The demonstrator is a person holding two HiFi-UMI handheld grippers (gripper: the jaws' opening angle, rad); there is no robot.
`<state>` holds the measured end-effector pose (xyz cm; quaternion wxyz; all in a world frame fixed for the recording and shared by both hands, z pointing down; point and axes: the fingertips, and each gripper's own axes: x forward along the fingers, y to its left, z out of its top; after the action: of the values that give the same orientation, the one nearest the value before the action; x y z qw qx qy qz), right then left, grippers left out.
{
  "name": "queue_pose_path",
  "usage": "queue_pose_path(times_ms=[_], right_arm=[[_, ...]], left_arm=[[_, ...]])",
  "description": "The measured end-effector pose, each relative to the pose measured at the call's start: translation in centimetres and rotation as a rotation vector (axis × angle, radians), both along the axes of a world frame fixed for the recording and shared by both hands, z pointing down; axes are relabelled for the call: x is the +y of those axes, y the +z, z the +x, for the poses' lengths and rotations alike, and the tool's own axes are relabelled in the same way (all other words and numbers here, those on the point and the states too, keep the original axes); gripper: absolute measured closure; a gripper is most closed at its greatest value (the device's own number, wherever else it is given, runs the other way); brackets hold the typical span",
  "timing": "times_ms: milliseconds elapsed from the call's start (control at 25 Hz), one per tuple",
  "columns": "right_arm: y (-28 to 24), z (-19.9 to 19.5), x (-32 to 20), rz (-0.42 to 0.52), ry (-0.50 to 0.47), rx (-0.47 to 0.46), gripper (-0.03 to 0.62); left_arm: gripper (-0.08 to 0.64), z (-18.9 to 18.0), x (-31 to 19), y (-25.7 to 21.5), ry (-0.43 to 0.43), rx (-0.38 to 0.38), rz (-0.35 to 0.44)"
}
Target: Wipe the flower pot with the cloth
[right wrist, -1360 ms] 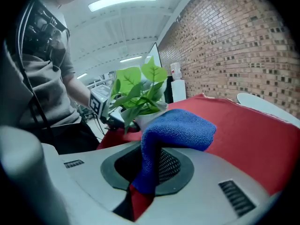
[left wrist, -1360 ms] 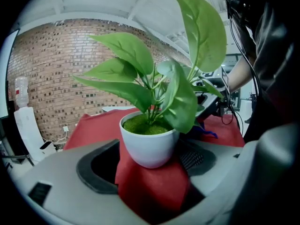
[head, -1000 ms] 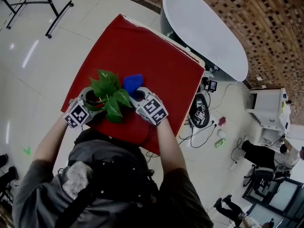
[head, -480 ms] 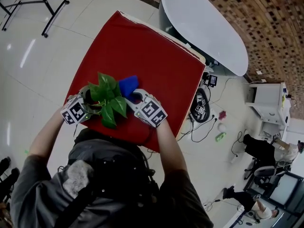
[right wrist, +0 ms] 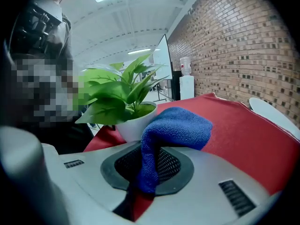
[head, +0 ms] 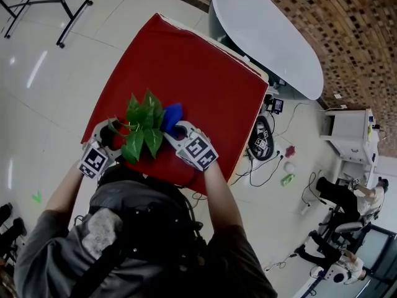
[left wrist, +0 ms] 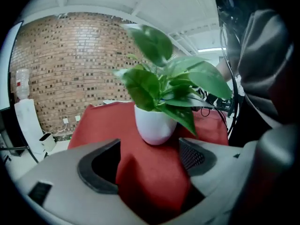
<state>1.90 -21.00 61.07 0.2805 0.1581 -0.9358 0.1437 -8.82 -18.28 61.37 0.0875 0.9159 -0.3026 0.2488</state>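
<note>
A white flower pot [left wrist: 154,125] with a green leafy plant [head: 141,128] stands on the red-covered table [head: 186,61] near its front edge. In the head view the leaves hide the pot. My left gripper [left wrist: 147,159] is open, its jaws wide, and the pot stands a little ahead of the jaws, clear of both pads. In the head view the left gripper [head: 107,138] sits at the plant's left. My right gripper [right wrist: 147,165] is shut on a blue cloth [right wrist: 180,128], whose bunched free end lies against the pot's side [right wrist: 136,123]. From above, the cloth [head: 172,117] shows at the plant's right.
The table's near edge runs just under both grippers, with tiled floor beyond it. A white oval table [head: 267,36] stands behind the red one. Cables and small devices [head: 263,144] lie on the floor to the right.
My left gripper has let go of the pot and drawn back toward the near-left edge, its jaws wider. The right gripper with the cloth has shifted slightly along the pot.
</note>
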Motion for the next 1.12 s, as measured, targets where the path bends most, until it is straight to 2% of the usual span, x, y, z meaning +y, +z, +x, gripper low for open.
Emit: queue_pose_path(times_ms=[280,600,720,800,880,960,1120], right_arm=[[-0.9,-0.7,3.4,-0.01,0.007,-0.013,0.512],[-0.8,-2.8,8.6,-0.004,-0.056,-0.018,0.512],[-0.2,-2.7,10.1,-0.01,-0.079,-0.018,0.513],[-0.3,-1.8,9.7,-0.005,-0.031,-0.037,0.512],[-0.9,-0.1,8.0,0.014,0.048,-0.044,0.512],[-1.3,1.5,5.6,0.039,0.099,-0.013,0.512],[-0.7,2.2,1.0,0.066,0.094,0.053,0.512]], left_arm=[[0.14,3.1,-0.2,-1.1,-0.114,0.019,0.087],[0.143,3.7,0.9,-0.6,-0.106,0.037,0.097],[0.144,3.9,1.2,-0.2,-0.074,0.036,0.1],[0.144,4.0,1.2,-0.1,-0.045,0.038,0.098],[0.146,4.2,1.0,-0.2,-0.009,0.04,0.091],[0.146,4.3,0.6,-0.5,0.037,0.04,0.08],[0.147,4.3,0.0,-0.6,0.163,0.038,0.064]])
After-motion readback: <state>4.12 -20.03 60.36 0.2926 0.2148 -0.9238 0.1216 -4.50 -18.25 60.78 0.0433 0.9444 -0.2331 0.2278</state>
